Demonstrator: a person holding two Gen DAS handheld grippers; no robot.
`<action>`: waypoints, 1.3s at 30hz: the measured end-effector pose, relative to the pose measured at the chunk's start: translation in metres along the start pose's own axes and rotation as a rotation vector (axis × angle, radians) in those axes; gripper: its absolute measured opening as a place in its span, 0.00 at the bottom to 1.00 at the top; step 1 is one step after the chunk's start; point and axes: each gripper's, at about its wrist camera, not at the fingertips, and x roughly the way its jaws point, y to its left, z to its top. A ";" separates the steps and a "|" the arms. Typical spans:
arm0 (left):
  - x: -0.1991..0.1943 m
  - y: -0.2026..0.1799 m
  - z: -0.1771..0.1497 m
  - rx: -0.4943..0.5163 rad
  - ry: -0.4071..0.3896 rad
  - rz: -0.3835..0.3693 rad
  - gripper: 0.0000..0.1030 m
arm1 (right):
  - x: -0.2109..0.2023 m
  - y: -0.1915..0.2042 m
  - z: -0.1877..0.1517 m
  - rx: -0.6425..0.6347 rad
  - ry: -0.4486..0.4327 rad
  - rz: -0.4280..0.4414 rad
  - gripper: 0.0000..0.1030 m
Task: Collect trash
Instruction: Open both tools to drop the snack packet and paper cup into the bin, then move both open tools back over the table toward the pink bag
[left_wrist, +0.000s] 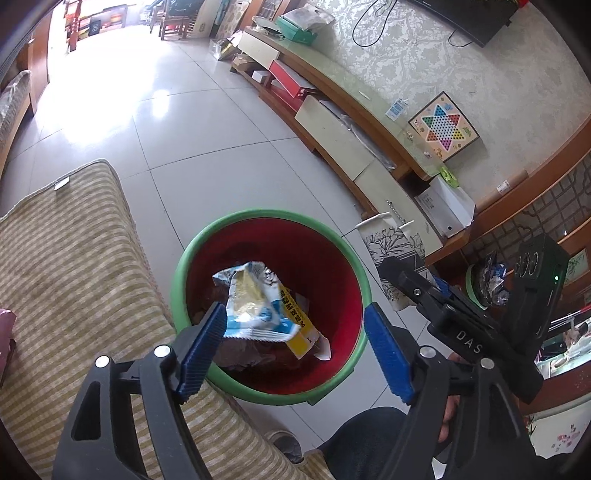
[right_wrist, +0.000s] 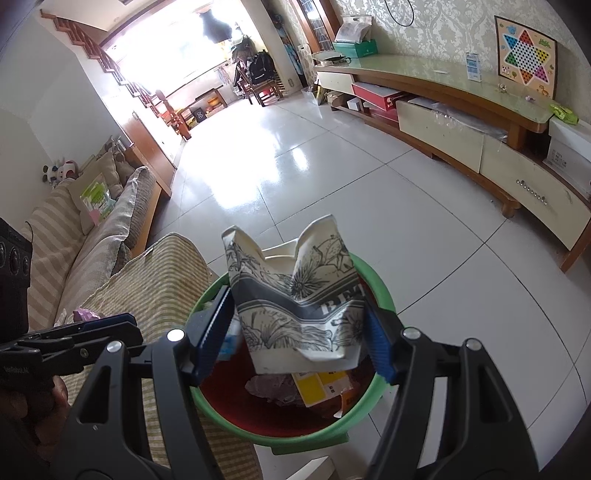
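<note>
A red bin with a green rim (left_wrist: 236, 218) stands on the tiled floor beside a striped sofa. A blue and white snack wrapper (left_wrist: 251, 302) lies in it on a yellow box (left_wrist: 301, 338) and darker trash. My left gripper (left_wrist: 295, 339) is open above the bin, its left pad (left_wrist: 201, 349) next to the wrapper. My right gripper (right_wrist: 295, 328) is shut on a crumpled white paper cup with a flower print (right_wrist: 295, 295), held over the bin's rim (right_wrist: 384, 291). The cup also shows in the left wrist view (left_wrist: 395, 243), beside the right gripper's body.
The striped sofa (left_wrist: 74, 280) borders the bin on the left. A long TV cabinet (right_wrist: 461, 110) with drawers runs along the right wall. A pink item (right_wrist: 86, 315) lies on the sofa. Open tiled floor (right_wrist: 295, 166) stretches ahead.
</note>
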 end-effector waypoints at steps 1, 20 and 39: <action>-0.002 0.001 -0.001 -0.004 -0.006 0.006 0.71 | 0.001 -0.001 0.000 0.001 0.002 0.002 0.63; -0.079 0.040 -0.025 0.004 -0.140 0.109 0.78 | 0.009 0.028 0.005 -0.056 0.008 0.000 0.95; -0.193 0.129 -0.099 -0.203 -0.278 0.272 0.92 | -0.006 0.153 -0.029 -0.195 0.084 0.077 0.95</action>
